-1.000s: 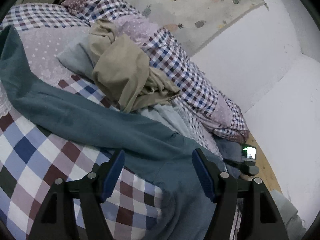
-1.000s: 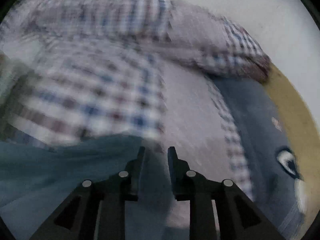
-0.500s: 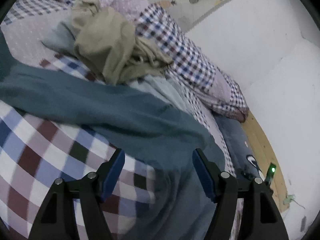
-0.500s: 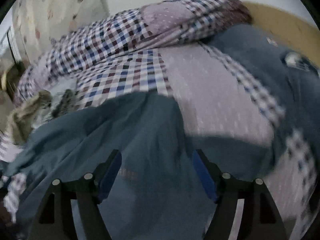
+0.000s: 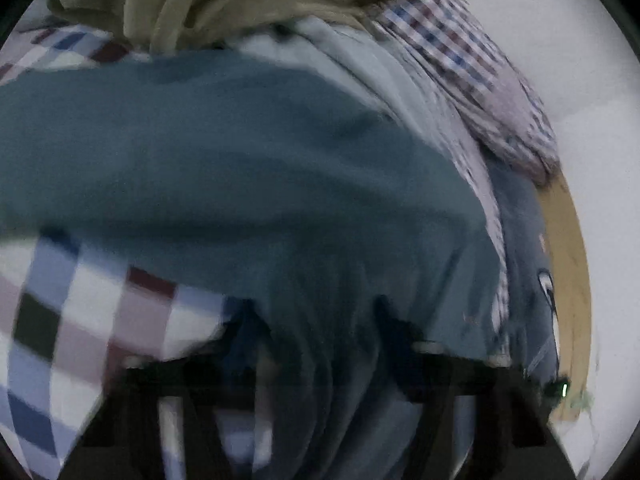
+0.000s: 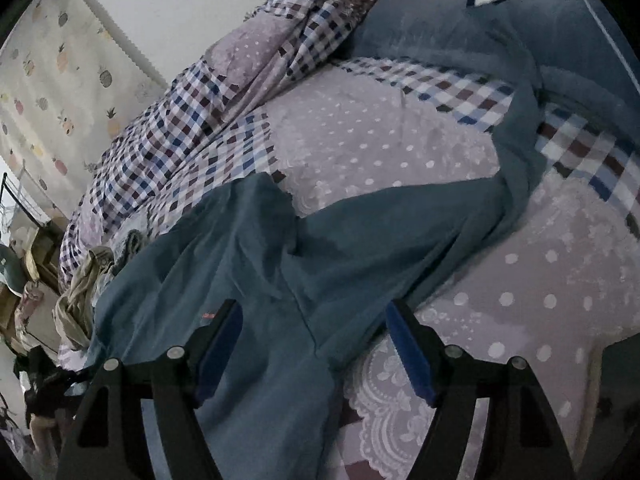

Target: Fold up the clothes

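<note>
In the left wrist view, a teal garment (image 5: 248, 152) is seen spread in a broad band across the checked quilt (image 5: 80, 320), its cloth hanging in gathered folds between the fingers of the left gripper (image 5: 316, 320). The picture is blurred, and the fingers are dark and half hidden by cloth, so whether anything is clamped cannot be told. Behind the teal piece, a crumpled beige garment (image 5: 224, 4) and a pale blue garment (image 5: 372, 68) are heaped unfolded, so by judgement more than one piece is left.

In the right wrist view, the right gripper (image 6: 314, 336) is held with its jaws wide apart just above the teal garment (image 6: 248, 264), nothing being clasped. The garment is shown wrinkled, one long part (image 6: 508, 184) trailing toward a grey-blue blanket (image 6: 520, 24); no neat fold is made out. The rolled checked duvet (image 6: 192, 120) bounds the far side, and the beige heap (image 6: 76, 300) crowds the garment's far end, where smoothing may be hindered.
</note>
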A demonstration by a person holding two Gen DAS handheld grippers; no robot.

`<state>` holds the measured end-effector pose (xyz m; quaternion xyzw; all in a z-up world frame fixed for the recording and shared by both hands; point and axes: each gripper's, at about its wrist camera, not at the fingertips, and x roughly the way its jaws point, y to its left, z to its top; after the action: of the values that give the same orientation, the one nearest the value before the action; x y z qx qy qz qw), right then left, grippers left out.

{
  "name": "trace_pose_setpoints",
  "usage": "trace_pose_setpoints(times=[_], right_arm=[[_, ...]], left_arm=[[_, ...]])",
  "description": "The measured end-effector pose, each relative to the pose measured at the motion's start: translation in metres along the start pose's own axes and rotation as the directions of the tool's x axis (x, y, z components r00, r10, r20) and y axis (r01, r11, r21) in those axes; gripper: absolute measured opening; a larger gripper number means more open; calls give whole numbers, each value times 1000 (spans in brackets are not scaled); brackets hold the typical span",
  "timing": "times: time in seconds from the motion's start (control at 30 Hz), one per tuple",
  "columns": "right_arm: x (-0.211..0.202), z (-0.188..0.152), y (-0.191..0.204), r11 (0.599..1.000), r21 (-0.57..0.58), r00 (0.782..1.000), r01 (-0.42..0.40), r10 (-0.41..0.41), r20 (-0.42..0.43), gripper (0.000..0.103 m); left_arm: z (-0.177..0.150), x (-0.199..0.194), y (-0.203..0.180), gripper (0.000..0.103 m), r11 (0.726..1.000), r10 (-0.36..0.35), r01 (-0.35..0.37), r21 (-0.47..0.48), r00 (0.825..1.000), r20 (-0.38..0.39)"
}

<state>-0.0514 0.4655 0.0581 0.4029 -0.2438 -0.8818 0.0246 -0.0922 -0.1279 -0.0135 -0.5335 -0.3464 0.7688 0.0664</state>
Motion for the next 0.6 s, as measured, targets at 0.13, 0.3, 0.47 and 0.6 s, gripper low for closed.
trace_pose_setpoints(times=[0.13, 0.3, 0.47, 0.6], right_arm=[[9, 6, -7, 1000, 25, 1000, -13, 13, -2, 78], [11, 13, -18, 997, 70, 1000, -18, 17, 15, 78], [8, 16, -20, 997, 74, 999, -20, 18, 29, 78], [5, 18, -19, 998, 62, 999, -19, 16, 38, 78]], left_arm=[[33, -7, -3, 5, 998, 55, -52, -22, 990, 133], [74, -44, -27, 5, 998, 45, -53, 15, 941, 336], [112, -84, -56, 5, 996, 8, -51, 69, 852, 523], [146, -101, -57, 5, 990, 63, -126, 61, 791, 609]])
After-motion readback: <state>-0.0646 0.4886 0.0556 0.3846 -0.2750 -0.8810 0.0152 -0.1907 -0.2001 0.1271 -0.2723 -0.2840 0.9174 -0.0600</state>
